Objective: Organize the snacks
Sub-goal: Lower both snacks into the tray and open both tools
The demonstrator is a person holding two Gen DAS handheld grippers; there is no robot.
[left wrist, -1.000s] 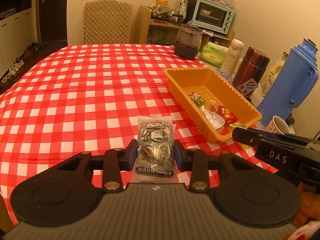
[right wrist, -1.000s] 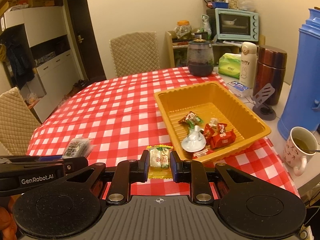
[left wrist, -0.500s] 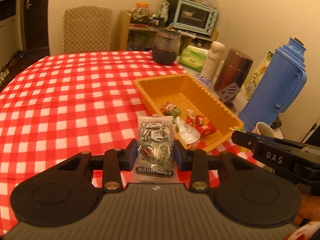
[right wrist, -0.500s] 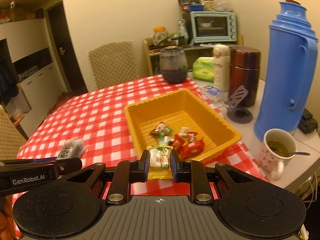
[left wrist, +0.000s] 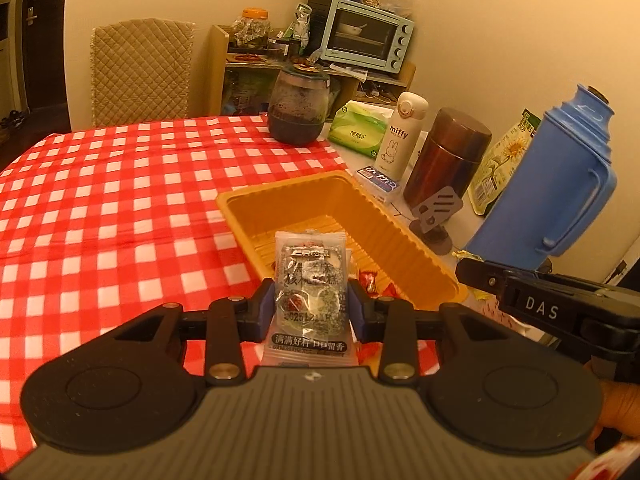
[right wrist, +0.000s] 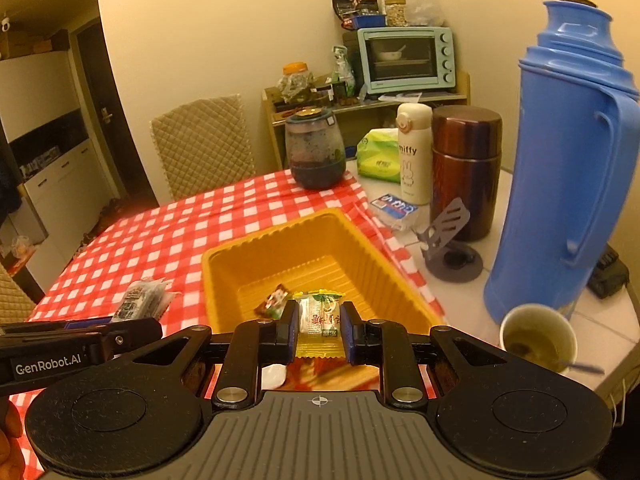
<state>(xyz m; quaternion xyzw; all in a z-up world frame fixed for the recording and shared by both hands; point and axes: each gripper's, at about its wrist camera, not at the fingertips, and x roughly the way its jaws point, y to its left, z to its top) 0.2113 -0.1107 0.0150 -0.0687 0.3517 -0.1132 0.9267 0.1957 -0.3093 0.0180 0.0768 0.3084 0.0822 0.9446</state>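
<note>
My left gripper (left wrist: 311, 304) is shut on a clear packet with dark print (left wrist: 311, 280) and holds it over the near end of the yellow tray (left wrist: 384, 220). My right gripper (right wrist: 319, 328) is shut on a small yellow-green packet (right wrist: 320, 316), also above the tray's (right wrist: 312, 236) near end. Red wrapped snacks (left wrist: 368, 280) lie in the tray; a green-red one (right wrist: 274, 300) and a white piece (right wrist: 274, 376) show in the right wrist view. The left gripper and its packet (right wrist: 140, 300) appear at the left of the right wrist view; the right gripper's finger (left wrist: 500, 280) shows at the right of the left view.
The table has a red checked cloth (left wrist: 120, 200). Right of the tray stand a blue thermos (right wrist: 572, 152), a brown flask (right wrist: 466, 168), a white Miffy bottle (right wrist: 414, 156), a grey phone stand (right wrist: 452, 252) and a cup of tea (right wrist: 538, 338). A dark glass jar (left wrist: 298, 108) stands behind.
Both grippers have moved forward and right with their packets, from over the cloth in front of the tray to above the tray's near end. Both stay shut.
</note>
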